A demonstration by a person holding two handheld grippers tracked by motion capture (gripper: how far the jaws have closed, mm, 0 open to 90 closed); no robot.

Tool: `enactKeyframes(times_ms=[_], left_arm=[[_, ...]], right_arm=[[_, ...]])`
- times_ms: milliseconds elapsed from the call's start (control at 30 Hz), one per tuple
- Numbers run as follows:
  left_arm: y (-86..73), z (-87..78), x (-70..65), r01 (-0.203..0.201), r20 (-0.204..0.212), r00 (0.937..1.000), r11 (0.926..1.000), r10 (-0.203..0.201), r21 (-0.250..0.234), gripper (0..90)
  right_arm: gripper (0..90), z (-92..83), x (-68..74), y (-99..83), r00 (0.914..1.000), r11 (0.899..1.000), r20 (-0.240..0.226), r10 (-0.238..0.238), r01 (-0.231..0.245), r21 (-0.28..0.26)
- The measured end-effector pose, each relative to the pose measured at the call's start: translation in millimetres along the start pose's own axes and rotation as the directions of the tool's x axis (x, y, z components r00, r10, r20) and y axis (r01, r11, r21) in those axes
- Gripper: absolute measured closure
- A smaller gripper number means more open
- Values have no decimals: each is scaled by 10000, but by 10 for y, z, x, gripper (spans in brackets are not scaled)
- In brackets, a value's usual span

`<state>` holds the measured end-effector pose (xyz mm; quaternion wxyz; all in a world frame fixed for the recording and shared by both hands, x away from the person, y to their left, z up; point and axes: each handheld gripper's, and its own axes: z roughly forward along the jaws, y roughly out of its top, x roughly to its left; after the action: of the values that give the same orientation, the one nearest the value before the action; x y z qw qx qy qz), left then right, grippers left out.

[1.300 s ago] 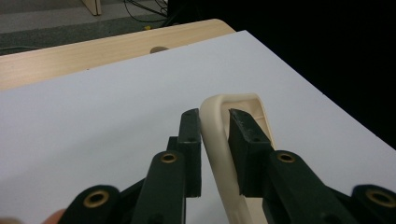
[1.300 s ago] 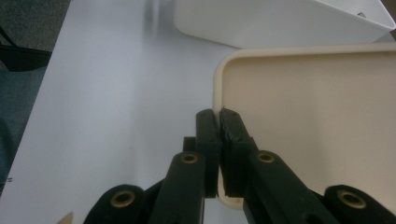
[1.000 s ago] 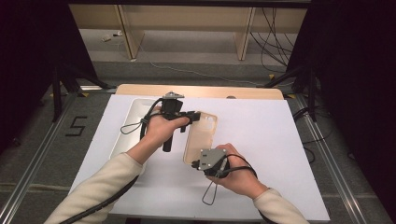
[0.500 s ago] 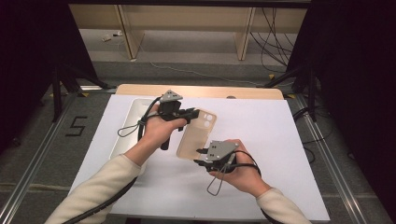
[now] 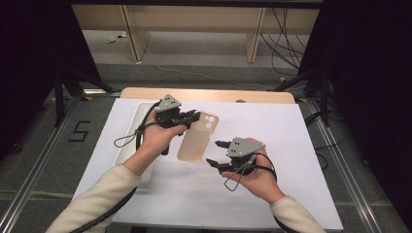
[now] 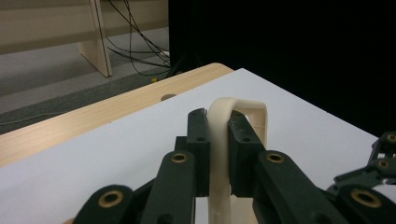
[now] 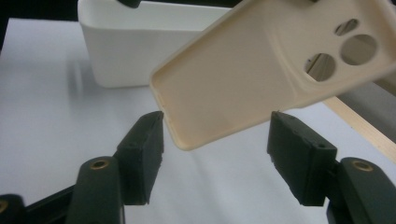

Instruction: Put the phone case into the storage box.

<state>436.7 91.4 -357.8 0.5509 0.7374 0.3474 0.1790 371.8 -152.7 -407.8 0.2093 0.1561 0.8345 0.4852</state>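
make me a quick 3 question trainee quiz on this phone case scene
1. Which gripper has its jaws clamped on the cream phone case?
2. True or false: the right gripper is closed on the lower end of the case.
3. What stands on the white table cover behind the left hand: A) a white tray, B) a black box, C) a red cup?

Key
1. The left gripper; its pads press on the case's edge.
2. False. Its jaws have just been opening and stand apart, with the case's lower end near them but not pinched.
3. A, the white tray.
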Motion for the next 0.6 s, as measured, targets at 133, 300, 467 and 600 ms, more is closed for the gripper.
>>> enactKeyframes(times_ms=[133,300,467,600], left_arm=[[-18,-44,13,-74,-118,9999,9999,72,-139,813],[-31,-90,36,131,-202,9997,9995,-136,-278,813],[-40,-118,59,50,-96,9999,9989,-55,-473,813],[-51,-141,63,-37,-32,10000,9980,35,-633,812]], right_arm=[[307,-45,-50,-16,9986,9980,93,516,-512,-382],[284,-107,-104,-45,9944,9917,198,1040,-1022,-775],[279,-171,-144,-75,9880,9833,378,1498,-1449,-1100],[273,-227,-185,-101,9819,9742,394,1851,-1781,-1384]])
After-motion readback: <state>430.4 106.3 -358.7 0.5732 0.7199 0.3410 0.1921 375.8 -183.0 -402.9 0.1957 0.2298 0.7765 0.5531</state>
